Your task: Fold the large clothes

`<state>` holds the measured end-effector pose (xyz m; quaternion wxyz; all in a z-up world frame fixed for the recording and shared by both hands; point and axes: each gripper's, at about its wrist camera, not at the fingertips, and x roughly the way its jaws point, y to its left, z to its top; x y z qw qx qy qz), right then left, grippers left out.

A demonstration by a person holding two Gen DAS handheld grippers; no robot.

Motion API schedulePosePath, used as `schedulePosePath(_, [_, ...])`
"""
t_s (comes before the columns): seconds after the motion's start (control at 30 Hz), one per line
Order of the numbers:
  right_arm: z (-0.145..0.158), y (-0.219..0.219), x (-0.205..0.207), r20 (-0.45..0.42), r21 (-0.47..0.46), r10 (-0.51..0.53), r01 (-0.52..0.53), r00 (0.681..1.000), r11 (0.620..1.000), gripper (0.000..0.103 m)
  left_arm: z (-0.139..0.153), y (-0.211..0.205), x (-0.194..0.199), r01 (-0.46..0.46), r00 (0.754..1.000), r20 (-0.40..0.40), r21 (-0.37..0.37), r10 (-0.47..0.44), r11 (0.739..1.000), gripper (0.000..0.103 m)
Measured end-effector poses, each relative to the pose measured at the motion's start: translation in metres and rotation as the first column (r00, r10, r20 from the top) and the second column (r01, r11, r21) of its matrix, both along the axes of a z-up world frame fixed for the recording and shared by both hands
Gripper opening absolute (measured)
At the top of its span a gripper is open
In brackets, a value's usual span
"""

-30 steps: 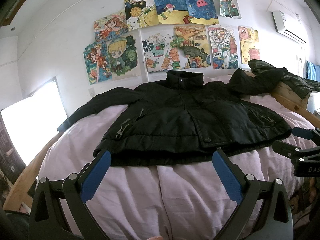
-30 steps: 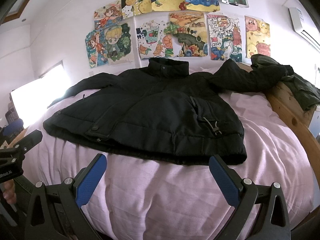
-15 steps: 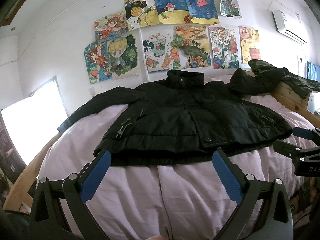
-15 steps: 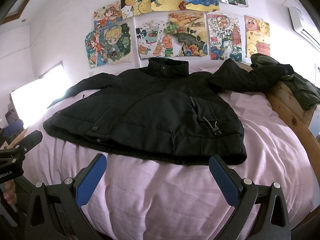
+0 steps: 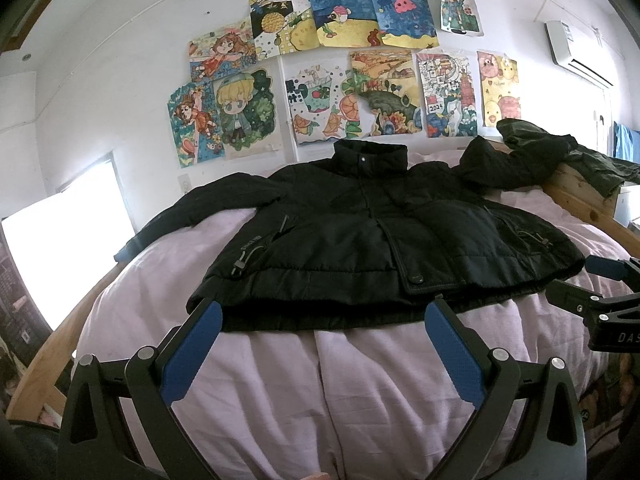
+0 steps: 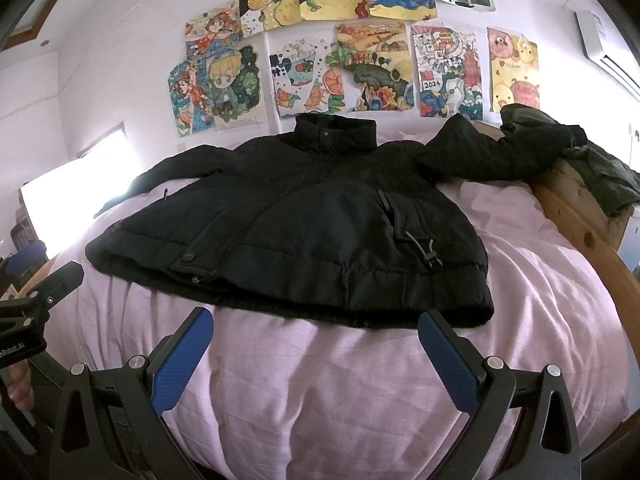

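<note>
— Nothing has moved since a second ago: both grippers hang in the same spots and the black jacket (image 5: 368, 240) lies just as it did.

— How many garments?

— One jacket on the bed (image 5: 360, 380), front side up, collar toward the wall, hem toward the cameras, both sleeves stretched out to the sides. A second dark garment (image 6: 592, 160) is heaped on the wooden bed frame (image 6: 576, 208) at the far right corner, touching the end of the jacket's sleeve there.

— And the grippers?

— Two. The left gripper (image 5: 322, 356) has its two blue-padded fingers (image 5: 190, 354) spread wide, holding nothing, above the pink sheet just short of the hem. The right gripper (image 6: 314, 356) is the same: two fingers (image 6: 450, 362) spread apart, empty, near the hem's right corner. Each shows at the edge of the other's view.

— Anything on the wall?

— Roughly ten coloured drawings (image 5: 332, 80) taped in two rows, one air conditioner (image 5: 576, 52) at upper right, one bright window (image 5: 60, 248) on the left.
</note>
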<state>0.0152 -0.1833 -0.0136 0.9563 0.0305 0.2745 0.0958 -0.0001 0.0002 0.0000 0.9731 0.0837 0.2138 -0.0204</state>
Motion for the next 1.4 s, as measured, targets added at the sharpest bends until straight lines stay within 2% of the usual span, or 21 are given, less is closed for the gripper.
schedulePosePath(0.97, [0.001,-0.002,0.001,-0.011,0.007,0.001,-0.001,1.0,1.0,0.103,0.0,0.0,0.0,0.001,1.0,-0.006,0.0,-0.001,1.0,0.1])
schedulePosePath(1.17, [-0.004,0.002,0.005,-0.054,-0.017,-0.014,0.014,0.998,1.0,0.103,-0.005,0.0,0.008,0.009,0.998,-0.054,-0.01,-0.009,1.0,0.1])
schedulePosePath(1.27, [0.0,0.001,0.005,-0.07,-0.029,-0.04,0.038,0.997,0.999,0.103,-0.006,-0.001,0.014,-0.025,0.996,-0.082,0.014,0.026,1.0,0.1])
schedulePosePath(1.4, [0.014,-0.003,0.006,-0.079,-0.032,-0.072,0.07,0.994,0.997,0.103,0.003,0.0,0.029,-0.026,0.988,-0.153,0.051,0.034,0.998,0.1])
